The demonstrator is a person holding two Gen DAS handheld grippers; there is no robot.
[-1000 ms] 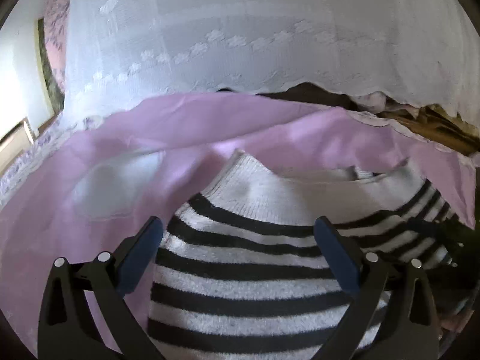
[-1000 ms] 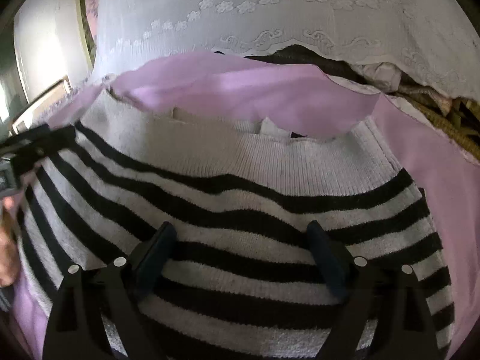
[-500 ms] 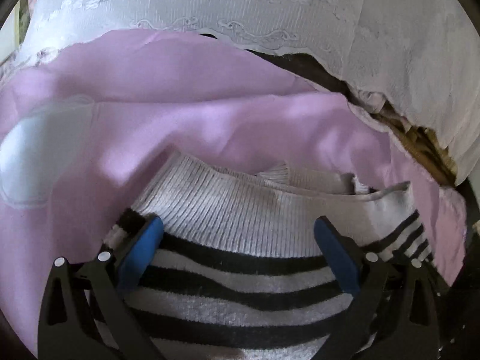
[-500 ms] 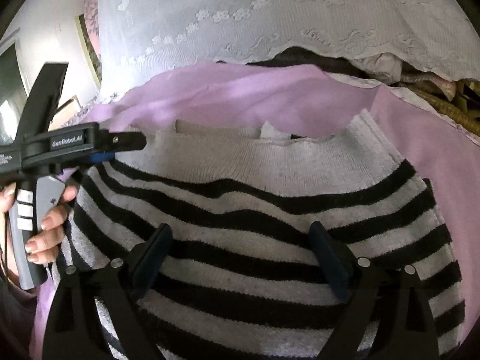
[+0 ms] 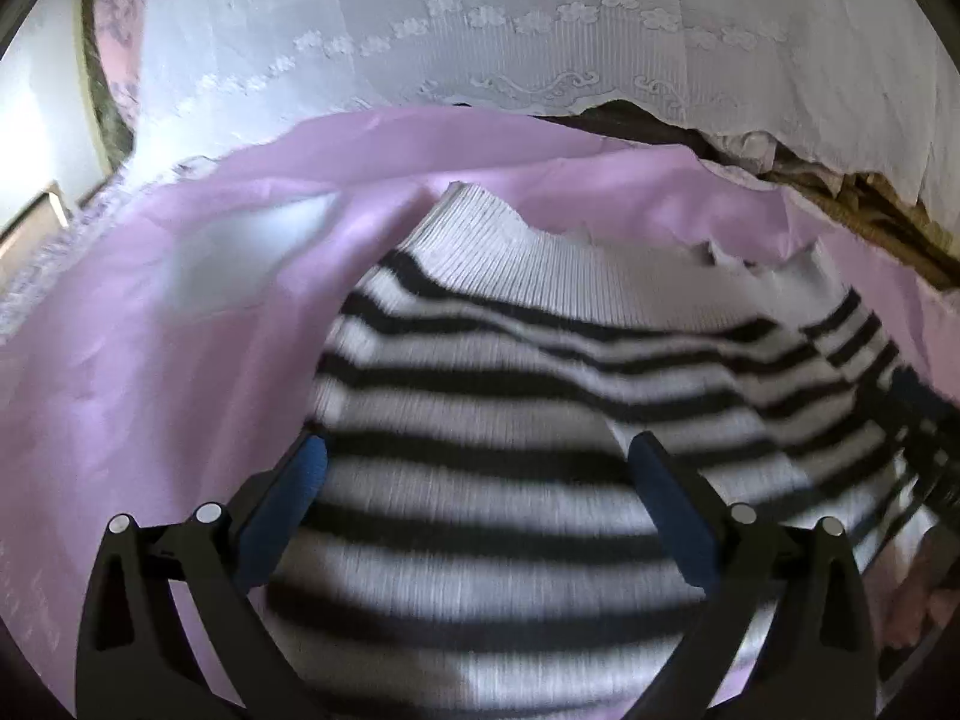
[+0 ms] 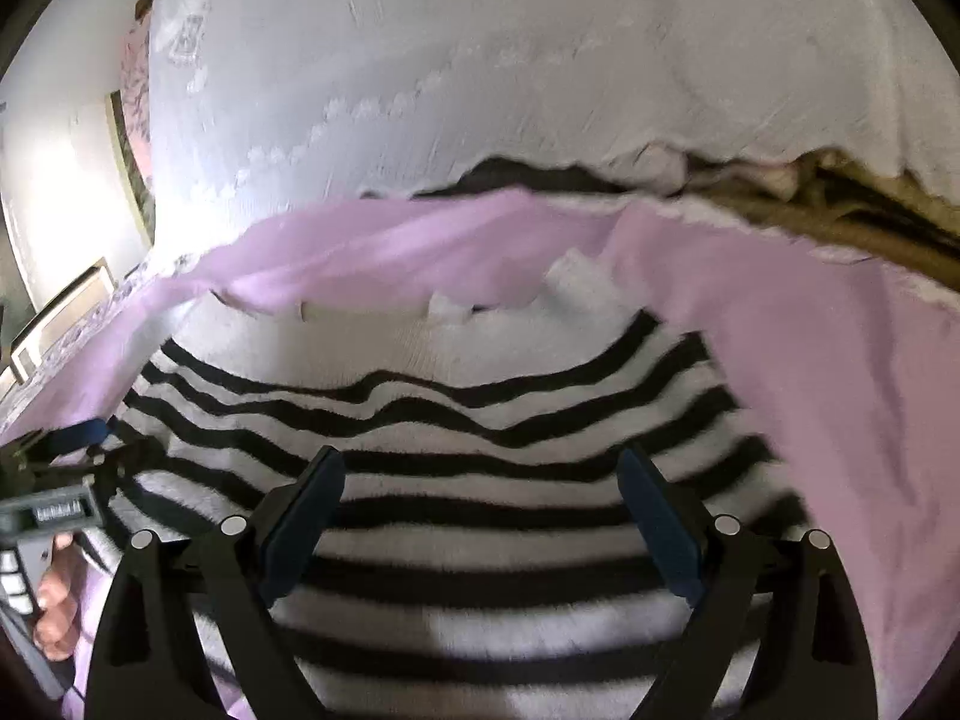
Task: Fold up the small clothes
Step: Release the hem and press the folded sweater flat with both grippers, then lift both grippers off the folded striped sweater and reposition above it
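A small black-and-white striped knit sweater point(image 5: 540, 396) lies on a pink sheet point(image 5: 150, 360), its plain ribbed band toward the far side. My left gripper point(image 5: 477, 474) hovers open over the sweater's left part, nothing between its blue pads. In the right wrist view the same sweater point(image 6: 480, 420) fills the lower half, and my right gripper point(image 6: 480, 486) stands open above its striped middle. The left gripper's body point(image 6: 54, 504) and the hand holding it point(image 6: 57, 600) show at that view's left edge.
A white lace-edged cloth point(image 5: 540, 30) hangs behind the pink sheet, with dark and tan fabric point(image 5: 870, 210) under its right end. A bright wall and a frame point(image 6: 66, 300) are at the far left. Pink sheet point(image 6: 840, 390) lies bare to the sweater's right.
The left gripper has pulled back, so more stripes show under it than half a second ago. The right view has shifted slightly; the sweater's stripes now ripple. Both grippers stay open.
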